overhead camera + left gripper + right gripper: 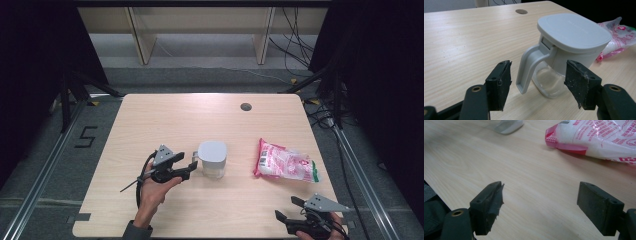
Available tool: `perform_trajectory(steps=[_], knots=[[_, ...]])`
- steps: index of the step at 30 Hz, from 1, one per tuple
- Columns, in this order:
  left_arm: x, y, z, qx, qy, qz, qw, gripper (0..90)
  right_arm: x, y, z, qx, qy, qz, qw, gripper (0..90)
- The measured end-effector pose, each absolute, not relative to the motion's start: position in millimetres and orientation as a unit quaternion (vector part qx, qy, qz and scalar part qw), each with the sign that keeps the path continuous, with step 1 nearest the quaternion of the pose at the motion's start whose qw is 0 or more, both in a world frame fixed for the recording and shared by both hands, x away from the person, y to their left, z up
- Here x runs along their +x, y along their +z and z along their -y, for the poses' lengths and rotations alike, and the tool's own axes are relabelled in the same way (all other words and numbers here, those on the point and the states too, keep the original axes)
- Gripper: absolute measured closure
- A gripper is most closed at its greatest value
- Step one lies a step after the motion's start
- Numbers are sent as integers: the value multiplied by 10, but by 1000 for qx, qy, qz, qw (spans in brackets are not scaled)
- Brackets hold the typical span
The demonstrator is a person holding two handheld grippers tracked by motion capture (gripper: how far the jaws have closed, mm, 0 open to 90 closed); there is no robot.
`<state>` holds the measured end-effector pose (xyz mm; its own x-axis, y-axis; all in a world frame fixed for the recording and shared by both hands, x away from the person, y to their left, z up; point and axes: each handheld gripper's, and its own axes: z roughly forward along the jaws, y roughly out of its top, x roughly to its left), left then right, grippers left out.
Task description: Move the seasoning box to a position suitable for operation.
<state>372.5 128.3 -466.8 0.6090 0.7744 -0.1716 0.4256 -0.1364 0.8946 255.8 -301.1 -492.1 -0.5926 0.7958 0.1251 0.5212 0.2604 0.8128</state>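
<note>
Both sets of jaws are spread wide with nothing in them. Left gripper (190, 165) sits right next to the lidded jug (212, 159) in the middle of the table (150, 120), and in the left gripper view the jug's grey handle (530, 67) lines up between the jaws, not touched. Right gripper (290, 209) hangs over the near right edge, well short of the pink and white bag (284, 161) lying flat to the jug's right.
</note>
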Motion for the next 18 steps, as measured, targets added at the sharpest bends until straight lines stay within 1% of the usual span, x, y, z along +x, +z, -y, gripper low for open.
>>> perform_trajectory(steps=[2, 3, 4, 6, 7, 8, 9, 10, 11, 12, 13, 14, 15, 16, 18], knots=[[3715, -4637, -1284, 733, 170, -406, 518, 371, 2557, -4920, 3008, 423, 436, -779, 158, 213], [3707, -4619, -1280, 730, 169, -409, 520, 373, 2541, -4916, 2993, 432, 435, -777, 145, 213], [3706, -4609, -1284, 730, 166, -406, 525, 377, 2554, -4917, 3005, 421, 433, -781, 156, 213], [3701, -4574, -1282, 724, 162, -406, 533, 386, 2552, -4919, 3005, 422, 433, -781, 156, 213], [3695, -4548, -1278, 723, 165, -407, 533, 391, 2533, -4920, 2991, 436, 434, -775, 141, 213], [3698, -4527, -1273, 721, 166, -404, 538, 399, 2531, -4920, 2996, 437, 433, -775, 142, 213], [3701, -4503, -1262, 721, 167, -400, 541, 416, 2558, -4937, 3017, 426, 436, -778, 155, 214], [3712, -4475, -1264, 728, 173, -384, 541, 443, 2546, -4933, 3006, 436, 435, -773, 153, 213], [3711, -4454, -1246, 724, 171, -385, 546, 471, 2555, -4926, 3027, 426, 431, -779, 159, 213], [3710, -4429, -1228, 724, 173, -384, 547, 499, 2560, -4933, 3019, 429, 437, -776, 153, 213], [3716, -4419, -1210, 724, 174, -377, 551, 545, 2565, -4935, 3016, 428, 436, -776, 153, 214], [3718, -4407, -1193, 727, 186, -370, 548, 600, 2558, -4930, 2999, 434, 430, -777, 150, 213], [3714, -4399, -1180, 727, 198, -371, 543, 600, 2558, -4930, 2999, 434, 430, -777, 150, 213], [3718, -4396, -1163, 728, 208, -367, 541, 645, 2571, -4933, 3008, 425, 433, -779, 158, 214], [3737, -4388, -1141, 730, 213, -361, 540, 715, 2557, -4930, 2982, 439, 436, -773, 143, 213]])
